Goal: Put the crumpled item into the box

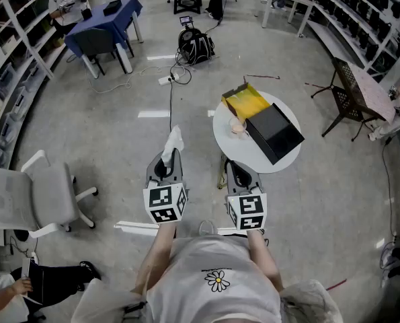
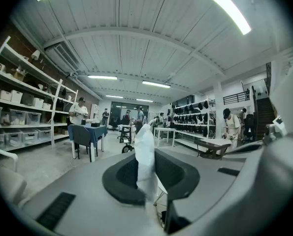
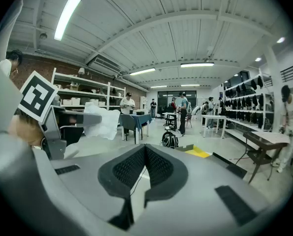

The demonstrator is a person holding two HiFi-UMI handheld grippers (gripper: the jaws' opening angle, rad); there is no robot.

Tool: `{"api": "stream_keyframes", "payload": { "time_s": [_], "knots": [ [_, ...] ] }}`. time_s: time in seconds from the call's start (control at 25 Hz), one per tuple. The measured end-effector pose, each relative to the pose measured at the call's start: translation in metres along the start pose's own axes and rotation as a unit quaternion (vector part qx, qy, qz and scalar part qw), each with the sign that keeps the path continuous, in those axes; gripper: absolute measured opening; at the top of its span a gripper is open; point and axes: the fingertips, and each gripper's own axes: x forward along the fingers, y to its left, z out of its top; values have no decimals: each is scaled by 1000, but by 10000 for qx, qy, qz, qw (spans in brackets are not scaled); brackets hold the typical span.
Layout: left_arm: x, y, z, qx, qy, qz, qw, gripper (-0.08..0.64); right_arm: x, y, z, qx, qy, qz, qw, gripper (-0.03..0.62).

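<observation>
A round white table (image 1: 228,151) is seen ahead and to the right on the workshop floor, and on it a black box (image 1: 275,132) is laid with its long axis running diagonally, a yellow part showing at its far-left end. A small pale object (image 1: 238,125) is set just beside the box; what it is cannot be made out.

Both tools are held nearly level, short of the table. The right hand-held gripper (image 1: 236,165) is seen with its jaws pressed together on nothing. The left hand-held gripper (image 1: 167,156) is pinched on the crumpled item (image 1: 173,142) – a white, papery wad that is gripped low and stands up out of the jaws, upright and slightly tilted.

The box is thus found forward and to the right of the carried item, well apart from it. The right hand is the nearer to the table, yet the load is borne by the left – so a rightward, forward reach over the table edge is judged to be needed before release.
</observation>
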Motion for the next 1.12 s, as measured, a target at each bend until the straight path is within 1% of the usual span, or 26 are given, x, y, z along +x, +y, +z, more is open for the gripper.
{"api": "stream_keyframes", "payload": {
  "time_s": [0.2, 0.44, 0.68, 0.88, 1.0, 1.12],
  "knots": [
    [3, -3, -8, 8, 74, -39, 10000, 49, 0, 1, -7, 9, 28, 22, 10000, 3],
    [8, -5, -6, 42, 111, -129, 9998, 49, 3, 3, -6, -18, 58, 45, 10000, 3],
    [8, -9, -5, 48, 101, -201, 9997, 49, 0, 1, -4, 289, -120, 49, 9995, 3],
    [15, -10, -14, -26, 134, -224, 9997, 49, 6, 1, -10, 172, -61, 109, 9998, 3],
    [26, -11, -15, -28, 131, -280, 9995, 49, 12, -4, -8, 187, -124, 52, 9997, 3],
    [48, -15, -10, 2, 12, -391, 9992, 49, 26, -20, -4, 123, -200, -43, 9997, 3]
  ]
}}
